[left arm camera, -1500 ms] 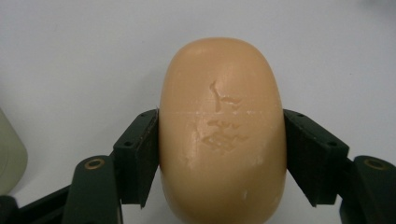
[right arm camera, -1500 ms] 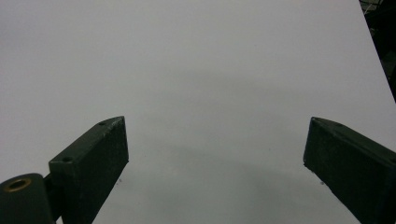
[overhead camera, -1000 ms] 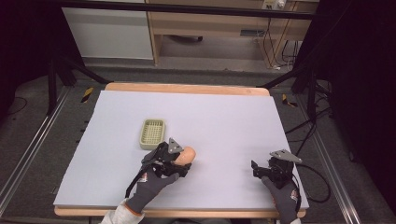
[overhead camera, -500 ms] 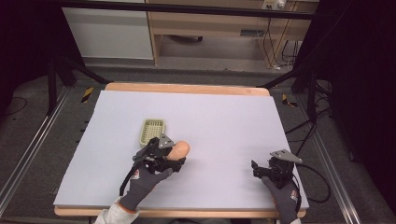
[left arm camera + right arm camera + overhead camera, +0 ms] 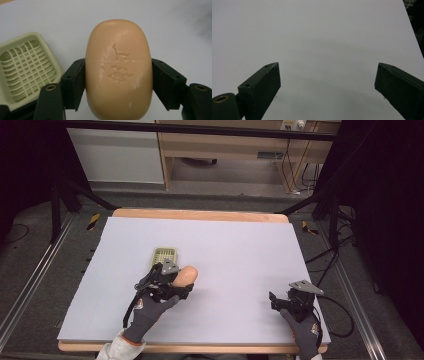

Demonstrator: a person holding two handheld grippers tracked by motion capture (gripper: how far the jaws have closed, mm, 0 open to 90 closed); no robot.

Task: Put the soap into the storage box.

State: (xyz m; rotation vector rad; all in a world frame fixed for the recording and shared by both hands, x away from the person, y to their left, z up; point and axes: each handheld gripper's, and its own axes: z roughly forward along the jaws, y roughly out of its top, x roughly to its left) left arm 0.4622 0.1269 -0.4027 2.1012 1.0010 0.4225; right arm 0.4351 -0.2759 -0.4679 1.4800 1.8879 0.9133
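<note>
Between the jaws of our left gripper (image 5: 118,75) sits a peach-coloured bar of soap (image 5: 118,70), pinched across its width so that each black pad presses flat against one long side, with the rounded far end sticking out well beyond the pads. The grip looks square and centred, and we judge it firm enough to carry, though soap is slick, so we should keep the squeeze even and avoid tilting the bar nose-down. Just beside the bar, on its left in the left gripper view, lies the pale green soap dish (image 5: 26,67) with its ribbed grid floor; from the high view the soap (image 5: 186,274) sits in the gripper just short of the dish (image 5: 165,255), which rests on the grey tabletop (image 5: 240,245) left of centre, toward the near edge. The step in hand, as we read it, is to set the bar in the dish, so we want to bring it over the grid, line its long axis up with the dish's, lower until it rests, and only then ease off. Our right gripper (image 5: 285,301) waits near the near right corner, its jaws standing wide apart with nothing but bare tabletop between them, well clear of the work.
</note>
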